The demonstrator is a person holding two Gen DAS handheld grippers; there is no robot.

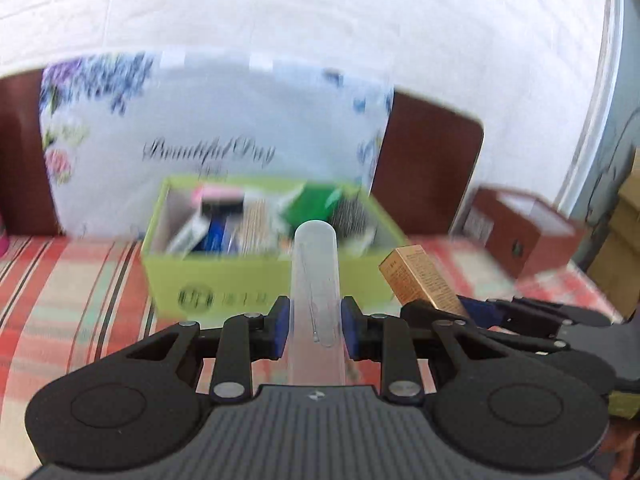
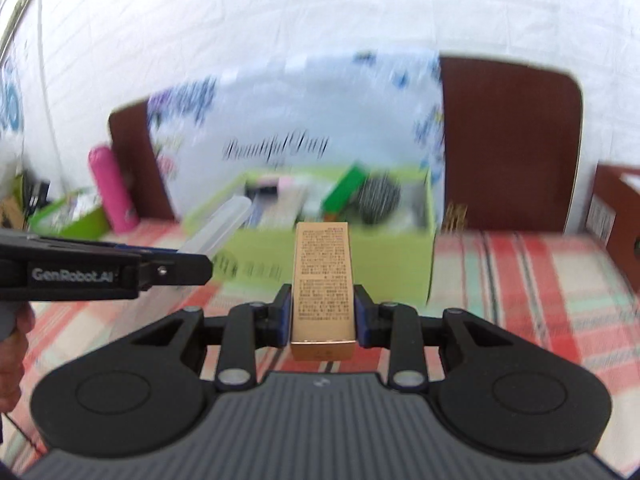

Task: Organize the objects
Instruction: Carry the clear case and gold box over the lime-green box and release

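Grippers level, side by side, both aimed at green box (image 1: 224, 276). Left gripper (image 1: 315, 322) clenched on clear tube (image 1: 316, 280), tube sticking out past fingertips. Right gripper (image 2: 322, 312) clamped gold carton (image 2: 322, 276) between pads, box ahead.

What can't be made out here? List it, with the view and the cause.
- Contents of the green box: motion blur in both wrist views smears them into colour patches.
- Lower end of the clear tube: left wrist view, hidden behind the left gripper.
- Fine print on the gold carton: right wrist view, too small to read.
- Brown box: right wrist view, cut off by the right edge.
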